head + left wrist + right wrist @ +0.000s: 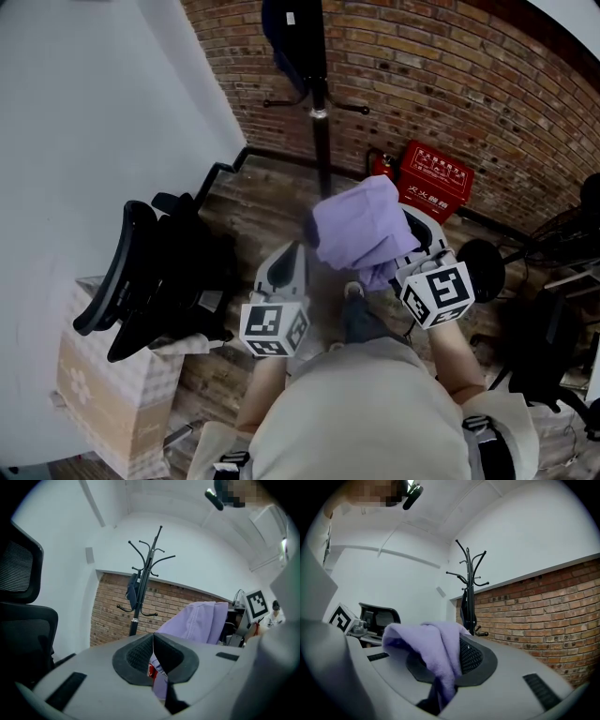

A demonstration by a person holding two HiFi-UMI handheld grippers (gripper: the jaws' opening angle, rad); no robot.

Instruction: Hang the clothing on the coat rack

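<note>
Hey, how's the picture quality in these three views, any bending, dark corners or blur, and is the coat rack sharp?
Head view: even light, no glare; the brick wall bows toward the edges; the coat rack is sharp. Left gripper view: strong fisheye, black corners, coat rack clear. Right gripper view: same curving and dark corners; the purple garment looks sharp.
</note>
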